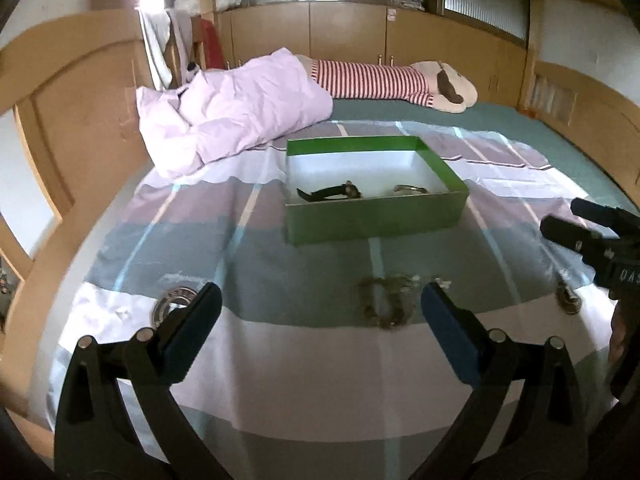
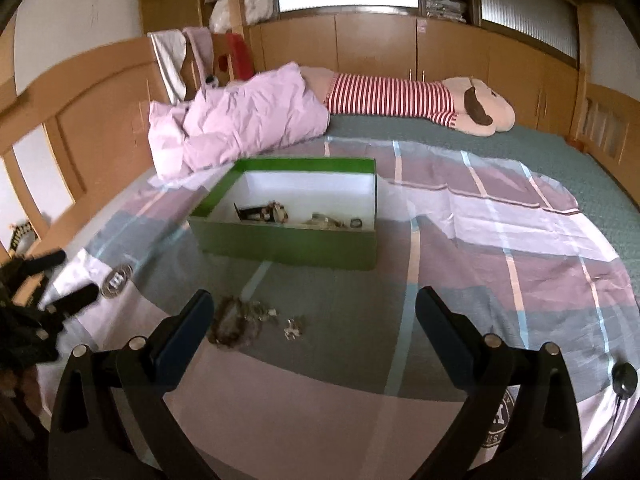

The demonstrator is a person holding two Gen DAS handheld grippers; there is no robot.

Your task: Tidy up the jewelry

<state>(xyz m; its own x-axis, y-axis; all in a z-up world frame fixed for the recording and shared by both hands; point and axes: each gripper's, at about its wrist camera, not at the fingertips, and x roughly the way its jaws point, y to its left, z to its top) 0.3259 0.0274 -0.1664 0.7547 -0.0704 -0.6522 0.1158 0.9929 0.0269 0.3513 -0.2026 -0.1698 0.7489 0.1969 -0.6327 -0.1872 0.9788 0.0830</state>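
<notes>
Item: loose jewelry pile [image 2: 240,322], lying on the bed [image 1: 320,380] on the patterned sheet, near side of the green box [image 1: 376,212]; a small separate piece [image 2: 294,326] lies just right of the pile.

Already inside the green box: dark-strapped watch [image 1: 330,192], long axis roughly along the near wall, plus smaller pieces at its right.

Left hand-held gripper [image 1: 320,308]: jaws wide apart, holding nothing.

Right hand-held gripper [image 2: 314,312]: likewise spread, holding nothing.

Risk, judged: the tangled pile has no clear long axis; a pinch may lift only part, dropping strands on the soft sheet.
</notes>
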